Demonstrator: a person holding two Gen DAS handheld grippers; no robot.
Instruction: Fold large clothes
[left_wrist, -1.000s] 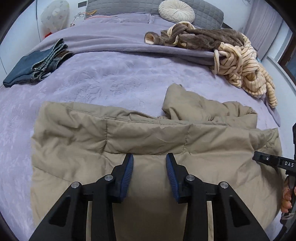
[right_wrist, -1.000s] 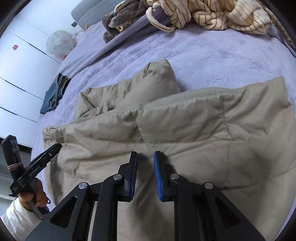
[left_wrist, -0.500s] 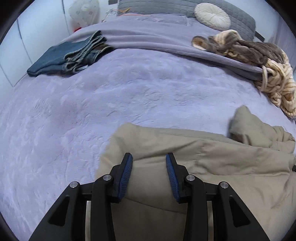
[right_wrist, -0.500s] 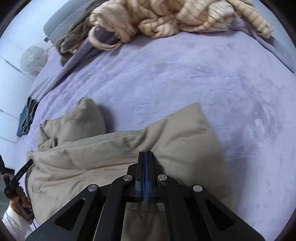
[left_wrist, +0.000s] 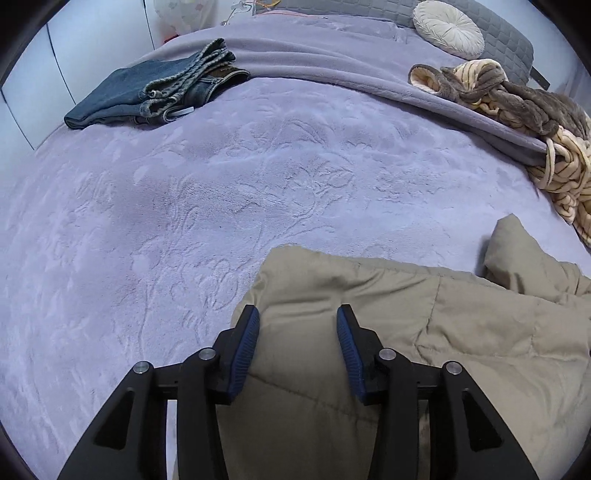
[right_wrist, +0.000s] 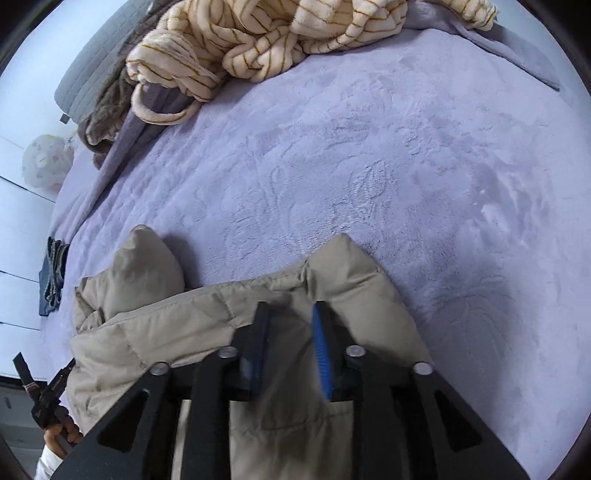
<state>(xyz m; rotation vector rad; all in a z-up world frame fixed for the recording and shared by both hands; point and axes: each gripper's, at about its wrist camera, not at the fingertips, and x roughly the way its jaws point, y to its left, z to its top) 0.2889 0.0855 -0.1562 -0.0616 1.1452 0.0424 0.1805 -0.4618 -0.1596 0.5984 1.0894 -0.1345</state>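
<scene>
The tan padded coat (left_wrist: 424, 332) lies flat on the lilac bedspread (left_wrist: 258, 184), and each gripper sits over one end of its far folded edge — that is the relation the next move turns on. The left gripper (left_wrist: 297, 332) hangs over the coat's left corner: the fabric runs away from it to its right and back underneath it, with bare bedspread just beyond and to the left of its fingertips. The right gripper (right_wrist: 291, 332) mirrors this at the right corner (right_wrist: 343, 266), where the coat stretches off to its left and open bedspread lies ahead and to its right.

Both pairs of jaws are opening. The left stands about half wide with coat fabric below the gap, the pads not pressing on it. The right fingers are blurred; cloth shows between them, but it looks released rather than pinched.

The coat's long axis runs side to side, from one gripper to the other, so neither hand is nearer — each owns its own end. A puffed sleeve or hood (right_wrist: 147, 258) sticks out past the far edge, left of the right gripper and nearer to it than to the left one. My guess: the coming fold goes across that long axis, and the loose bulge wants tucking first.
</scene>
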